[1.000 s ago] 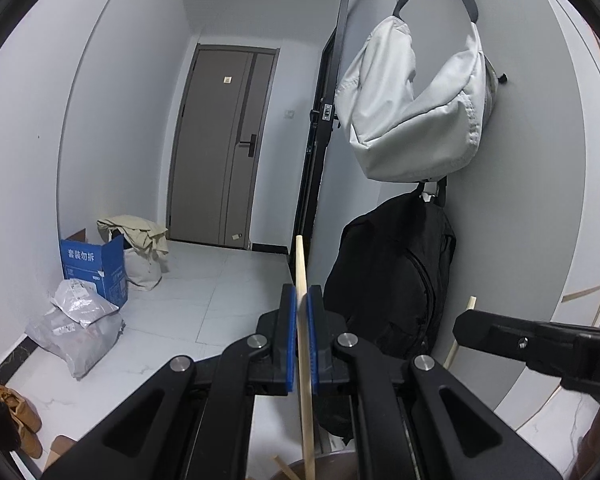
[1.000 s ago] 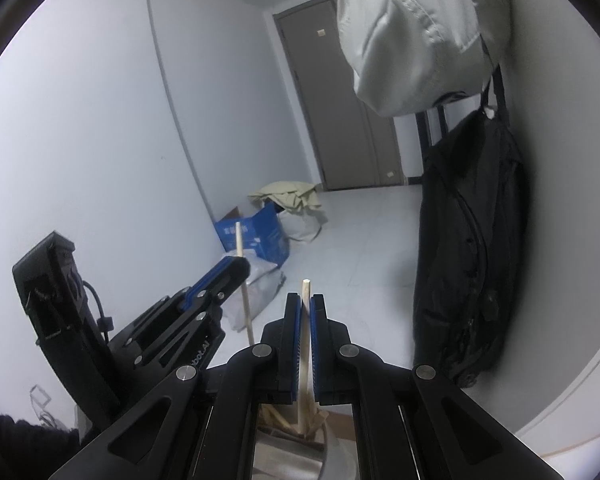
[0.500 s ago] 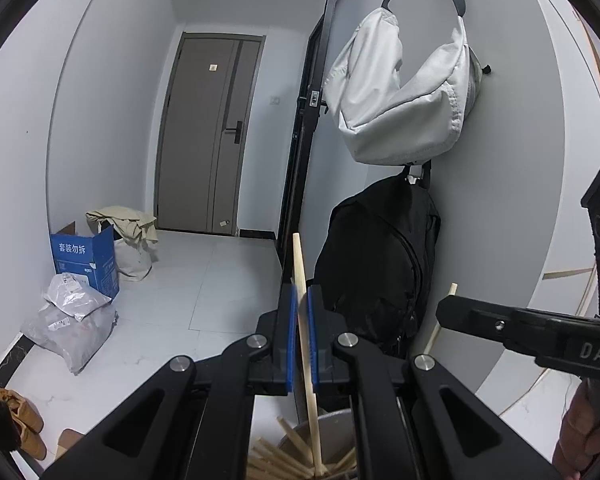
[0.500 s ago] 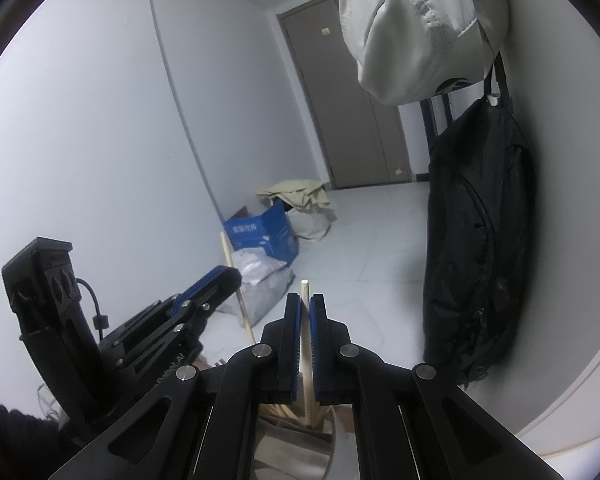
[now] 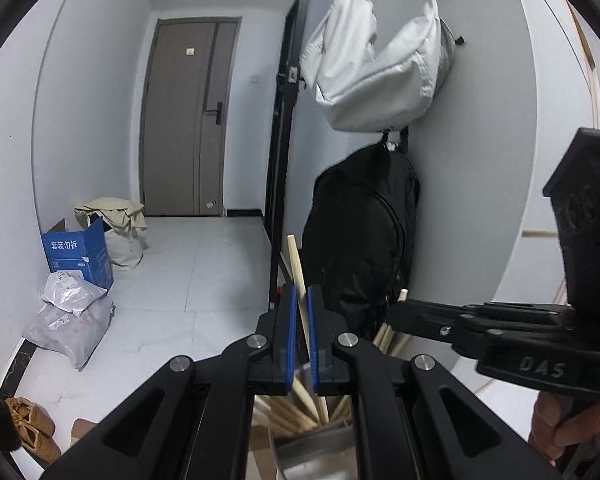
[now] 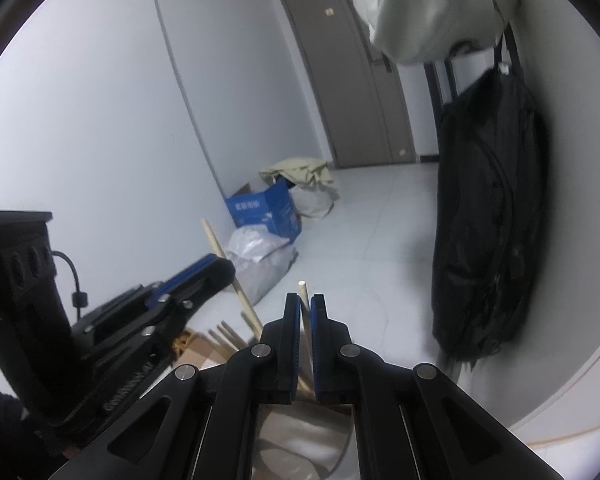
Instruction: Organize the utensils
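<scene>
Left hand-held gripper (image 5: 302,300) pinches pale wooden chopstick (image 5: 296,264), round-tipped, tilted, lower end among chopstick bundle (image 5: 296,404) in steel holder (image 5: 320,452). Right hand-held gripper (image 6: 306,308) clamps second chopstick (image 6: 303,294), just right of holder, tip barely above blue pads (image 6: 296,320).

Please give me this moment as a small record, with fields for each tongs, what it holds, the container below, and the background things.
left tongs: shut on a wooden chopstick, which leans slightly
right tongs: shut on a second chopstick, only its tip above the pads
container: metal holder under both tongs, with more wooden chopsticks inside
stick ends: both lower ends reach down toward the holder; contact hidden
background: white bag and black backpack hang on the wall; blue box on the floor
</scene>
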The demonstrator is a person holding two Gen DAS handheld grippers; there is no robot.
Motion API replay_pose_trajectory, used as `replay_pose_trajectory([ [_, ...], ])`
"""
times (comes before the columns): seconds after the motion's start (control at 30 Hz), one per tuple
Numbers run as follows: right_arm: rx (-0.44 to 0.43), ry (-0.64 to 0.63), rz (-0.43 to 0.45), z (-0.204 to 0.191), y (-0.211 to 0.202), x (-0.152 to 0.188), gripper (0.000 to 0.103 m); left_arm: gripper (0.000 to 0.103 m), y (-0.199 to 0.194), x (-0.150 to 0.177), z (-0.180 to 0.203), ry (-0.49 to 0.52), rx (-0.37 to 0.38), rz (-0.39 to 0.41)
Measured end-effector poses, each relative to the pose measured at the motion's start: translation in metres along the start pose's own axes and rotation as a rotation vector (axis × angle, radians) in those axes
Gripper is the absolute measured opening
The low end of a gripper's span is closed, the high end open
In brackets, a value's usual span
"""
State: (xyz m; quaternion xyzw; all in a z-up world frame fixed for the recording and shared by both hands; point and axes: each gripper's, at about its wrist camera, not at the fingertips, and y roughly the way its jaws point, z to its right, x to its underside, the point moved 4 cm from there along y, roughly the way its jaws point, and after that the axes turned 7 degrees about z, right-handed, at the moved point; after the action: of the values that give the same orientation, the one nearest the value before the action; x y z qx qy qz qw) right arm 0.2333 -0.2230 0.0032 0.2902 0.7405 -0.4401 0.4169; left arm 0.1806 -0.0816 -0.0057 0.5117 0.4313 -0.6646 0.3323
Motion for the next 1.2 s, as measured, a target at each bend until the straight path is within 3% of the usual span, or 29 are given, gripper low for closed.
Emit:
replay_pose_trajectory([
  [0.23, 0.023, 0.021, -0.037, 0.004, -0.003, 0.017, 0.009, 0.001, -0.004, 0.003, 0.0, 0.008, 0.011, -0.088],
  [0.3, 0.032, 0.032, -0.033, 0.005, -0.009, 0.018, 0.014, 0.001, -0.008, 0.001, -0.001, -0.004, 0.023, -0.115],
  [0.33, 0.042, 0.034, -0.028, 0.005, -0.012, 0.017, 0.021, 0.002, -0.01, 0.0, -0.001, -0.006, 0.021, -0.123],
  [0.37, 0.054, 0.04, -0.017, 0.005, -0.018, 0.017, 0.034, 0.004, -0.013, -0.002, -0.001, -0.008, 0.021, -0.132],
  [0.43, 0.059, 0.06, 0.013, 0.004, -0.031, 0.014, 0.042, 0.015, -0.021, -0.005, -0.003, -0.018, 0.021, -0.14],
  [0.5, 0.072, 0.08, 0.047, 0.002, -0.046, 0.013, 0.051, 0.05, -0.032, -0.009, -0.007, -0.035, 0.009, -0.141],
  [0.53, 0.08, 0.085, 0.059, 0.001, -0.054, 0.013, 0.061, 0.055, -0.037, -0.011, -0.009, -0.044, 0.004, -0.136],
  [0.77, 0.099, 0.091, 0.122, -0.019, -0.094, 0.017, 0.072, 0.063, -0.073, -0.021, -0.006, -0.026, -0.055, -0.119],
  [0.9, 0.099, 0.086, 0.159, -0.039, -0.119, 0.023, 0.075, 0.08, -0.094, -0.026, -0.003, -0.026, -0.086, -0.109],
  [1.03, 0.099, 0.056, 0.23, -0.063, -0.147, 0.031, 0.084, 0.086, -0.113, -0.028, -0.001, -0.028, -0.134, -0.121],
  [1.2, 0.121, 0.002, 0.303, -0.09, -0.178, 0.041, 0.087, 0.092, -0.13, -0.023, 0.001, -0.059, -0.182, -0.13],
])
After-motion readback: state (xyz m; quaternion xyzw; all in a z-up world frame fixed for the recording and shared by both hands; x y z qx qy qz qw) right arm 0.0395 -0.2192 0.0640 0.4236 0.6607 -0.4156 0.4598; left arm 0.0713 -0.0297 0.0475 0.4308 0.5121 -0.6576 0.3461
